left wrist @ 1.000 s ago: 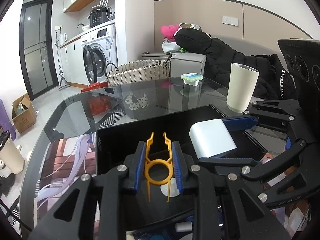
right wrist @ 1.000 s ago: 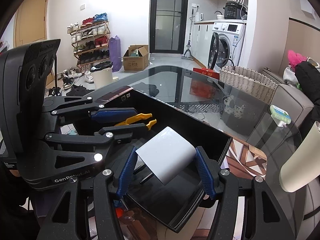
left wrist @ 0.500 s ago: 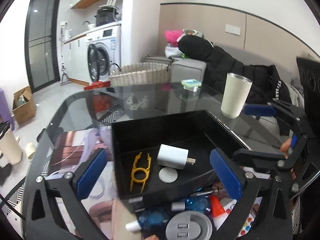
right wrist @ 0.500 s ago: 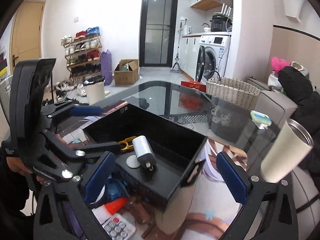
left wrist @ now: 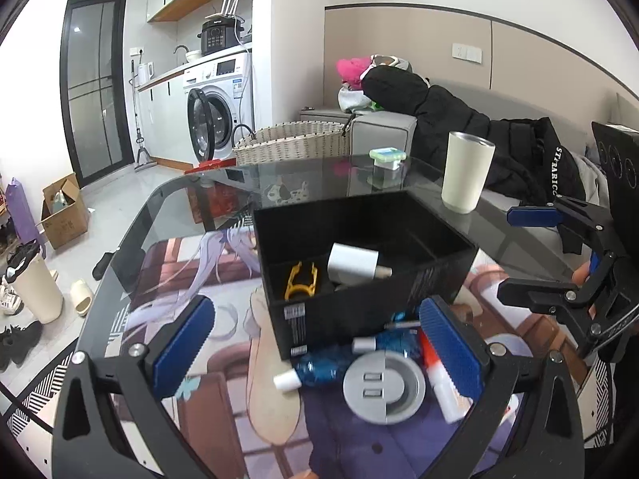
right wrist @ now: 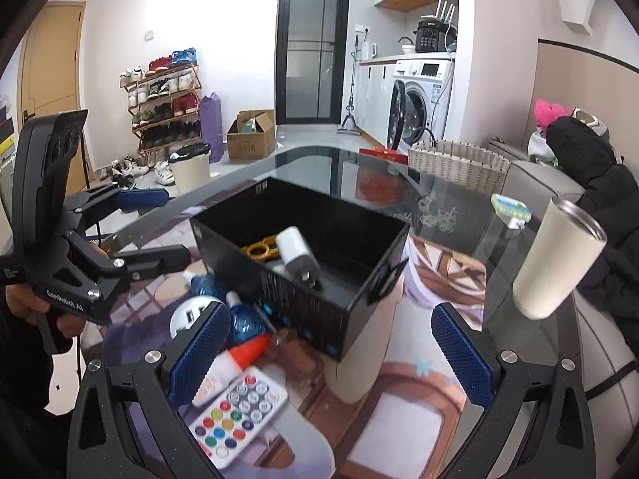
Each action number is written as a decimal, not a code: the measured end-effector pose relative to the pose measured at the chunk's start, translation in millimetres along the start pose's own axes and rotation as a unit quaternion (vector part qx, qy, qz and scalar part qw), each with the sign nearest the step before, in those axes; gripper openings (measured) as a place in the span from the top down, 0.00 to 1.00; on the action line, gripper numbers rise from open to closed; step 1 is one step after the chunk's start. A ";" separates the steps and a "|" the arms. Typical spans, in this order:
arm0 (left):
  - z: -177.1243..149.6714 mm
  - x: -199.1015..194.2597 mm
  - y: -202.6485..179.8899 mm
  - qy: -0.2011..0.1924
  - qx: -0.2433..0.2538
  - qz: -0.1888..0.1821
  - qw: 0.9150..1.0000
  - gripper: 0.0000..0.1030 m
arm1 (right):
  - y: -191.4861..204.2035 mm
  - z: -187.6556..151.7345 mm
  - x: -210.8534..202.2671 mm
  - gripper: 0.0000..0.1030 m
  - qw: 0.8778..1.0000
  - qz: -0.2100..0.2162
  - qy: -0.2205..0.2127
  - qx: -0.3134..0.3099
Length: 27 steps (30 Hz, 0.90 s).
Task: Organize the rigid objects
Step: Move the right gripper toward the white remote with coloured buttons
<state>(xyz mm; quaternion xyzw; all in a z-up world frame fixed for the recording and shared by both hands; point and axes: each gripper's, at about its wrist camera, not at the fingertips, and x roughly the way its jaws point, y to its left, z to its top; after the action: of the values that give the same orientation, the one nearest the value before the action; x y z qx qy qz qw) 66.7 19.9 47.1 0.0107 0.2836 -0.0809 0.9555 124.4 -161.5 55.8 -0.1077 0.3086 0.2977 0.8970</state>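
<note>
Clip (left wrist: 300,282) and charger (left wrist: 353,263) lie in the box (left wrist: 371,311) ahead of both empty, released grippers (left wrist: 315,343) (right wrist: 327,343), while bottles (left wrist: 331,363), glue (right wrist: 235,363) and remote (right wrist: 237,415) between the jaws remain unsorted.

I see a washing machine (left wrist: 217,109) upper left w/ door open, wicker basket (left wrist: 293,141) just right of it, cream tumbler (left wrist: 465,171) upright at right on the glass table (left wrist: 167,207) (black coat (left wrist: 471,135) behind).

A lived-in home: a washing machine (left wrist: 215,113) under a kitchen counter, a loaded shoe rack (right wrist: 163,99), and a sofa (left wrist: 383,131) heaped with coats.
</note>
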 end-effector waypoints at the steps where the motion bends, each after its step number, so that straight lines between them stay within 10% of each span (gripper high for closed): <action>1: -2.8 -0.7 -1.0 0.002 0.000 0.001 1.000 0.00 | 0.3 -3.9 -0.3 0.00 1.000 0.001 0.004 0.000; 27: -45.1 -2.8 -19.4 0.052 0.024 0.002 0.998 0.00 | 27.3 -79.1 2.9 0.00 0.991 0.049 0.104 -0.069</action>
<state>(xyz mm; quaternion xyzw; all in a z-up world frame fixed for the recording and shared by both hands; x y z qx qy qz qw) 36.9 4.1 11.3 0.0384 0.3311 -0.0846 0.9390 71.1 -168.2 -8.5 -0.1840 0.3835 0.3491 0.8350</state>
